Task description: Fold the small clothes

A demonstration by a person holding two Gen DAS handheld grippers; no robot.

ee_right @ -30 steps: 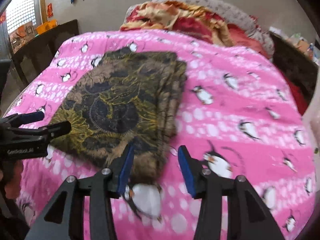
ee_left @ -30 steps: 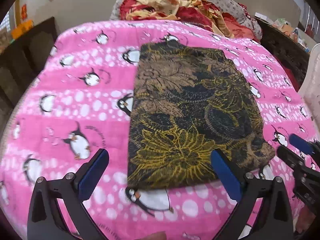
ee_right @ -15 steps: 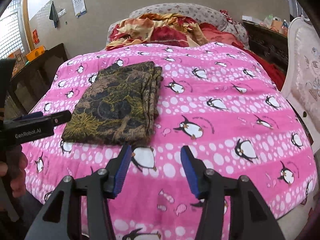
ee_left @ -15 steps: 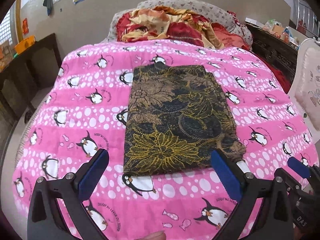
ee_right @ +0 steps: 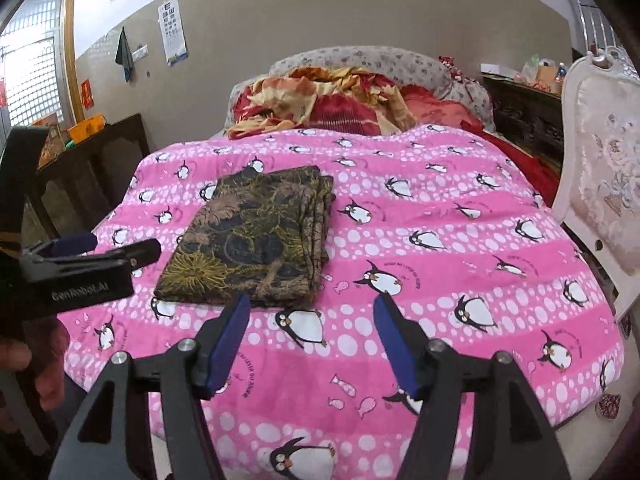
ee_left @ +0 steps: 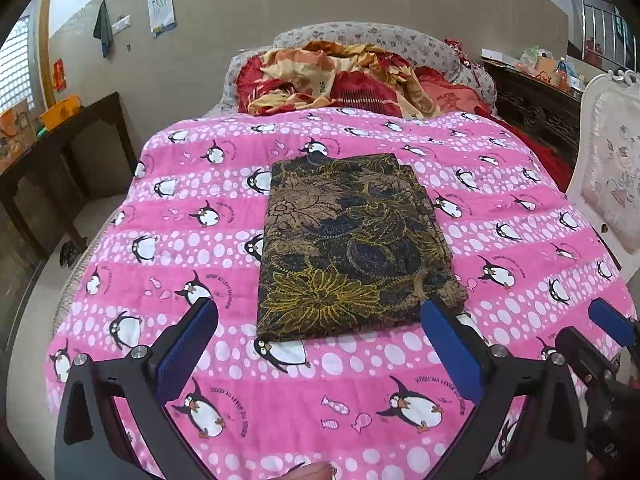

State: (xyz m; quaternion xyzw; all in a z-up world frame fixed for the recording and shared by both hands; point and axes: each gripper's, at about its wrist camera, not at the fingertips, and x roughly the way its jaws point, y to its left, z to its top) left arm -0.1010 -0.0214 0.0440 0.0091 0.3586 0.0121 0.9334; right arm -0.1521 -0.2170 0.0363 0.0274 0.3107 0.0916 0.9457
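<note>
A dark cloth with gold and brown flowers (ee_left: pixel 352 248) lies folded into a flat rectangle on the pink penguin bedspread (ee_left: pixel 500 208). It also shows in the right wrist view (ee_right: pixel 256 240), layered edges on its right side. My left gripper (ee_left: pixel 320 320) is open and empty, held above the bed's near edge, short of the cloth. My right gripper (ee_right: pixel 312 316) is open and empty, also back from the cloth's near edge. The left gripper shows at the left of the right wrist view (ee_right: pixel 108 248).
A heap of red and orange bedding (ee_left: pixel 344 76) lies at the head of the bed. A dark wooden table (ee_left: pixel 60 148) stands on the left. A white padded chair (ee_left: pixel 608 184) and a dark cabinet (ee_left: pixel 536 108) stand on the right.
Both grippers have drawn back and up from the folded cloth, which now lies farther off. The right gripper's jaws, earlier around the cloth's near corner, are clear of it and wider.
</note>
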